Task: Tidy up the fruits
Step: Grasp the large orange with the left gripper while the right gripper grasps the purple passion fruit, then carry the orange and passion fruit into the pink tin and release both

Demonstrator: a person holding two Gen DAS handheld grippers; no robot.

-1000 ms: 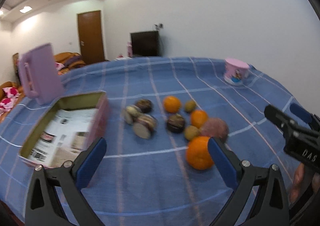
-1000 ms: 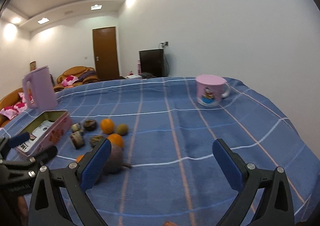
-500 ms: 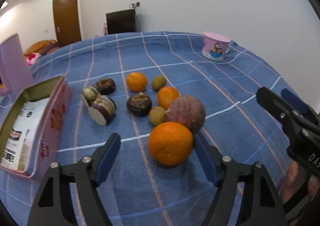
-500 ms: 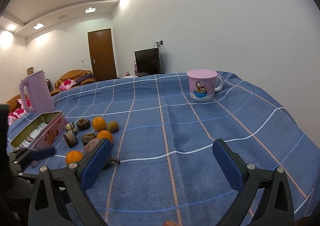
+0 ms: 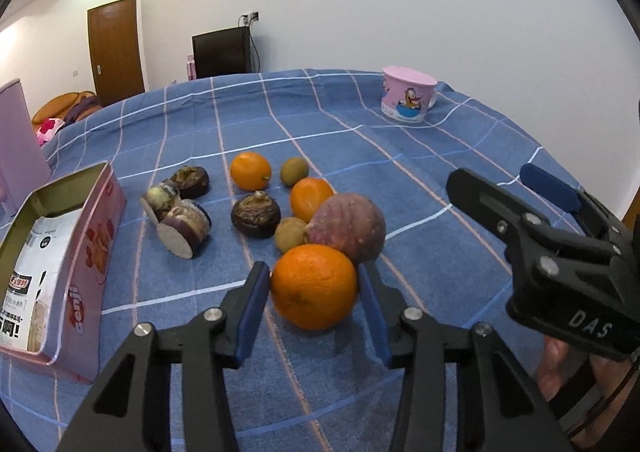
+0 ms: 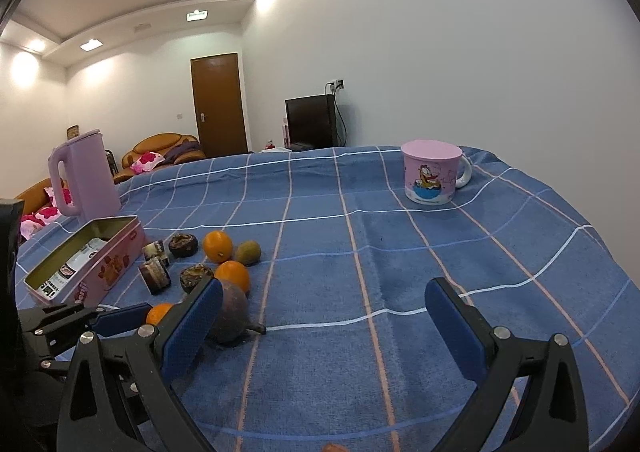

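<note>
- Since a second ago, the left gripper [image 5: 314,302] has come forward and down over the fruit pile, and its jaws have just been closing from full spread onto the large orange [image 5: 314,286], which now sits between the blue pads [image 5: 251,310].
- Both pads appear to touch the orange's sides, left and right, so it looks pinched; it rests on the blue checked tablecloth [image 5: 420,236].
- Nearest in the right wrist view, the right gripper [image 6: 324,326] hovers with its jaws spread wide and nothing between them, over bare cloth.
- Just behind the large orange, touching it, lies a reddish-purple round fruit [image 5: 348,226] with a short stem.
- Beside that fruit sit a small brown-green fruit [image 5: 290,234] and a smaller orange [image 5: 310,198].
- Left of these lie a dark brown bulb-shaped fruit [image 5: 256,214] and a cluster of purple-skinned cut pieces [image 5: 184,230] with pale cut faces.
- Farther back are another small orange [image 5: 251,171], a second brown-green fruit [image 5: 294,171] and one more dark fruit [image 5: 191,181].
- At the left edge stands an open pink tin box [image 5: 94,264] holding a printed packet [image 5: 32,292].
- Beyond the box stands a lilac pitcher [image 6: 86,176].
- Far across the cloth, well apart from the fruit, sits a pink cartoon mug [image 6: 432,176] with a lid on.
</note>
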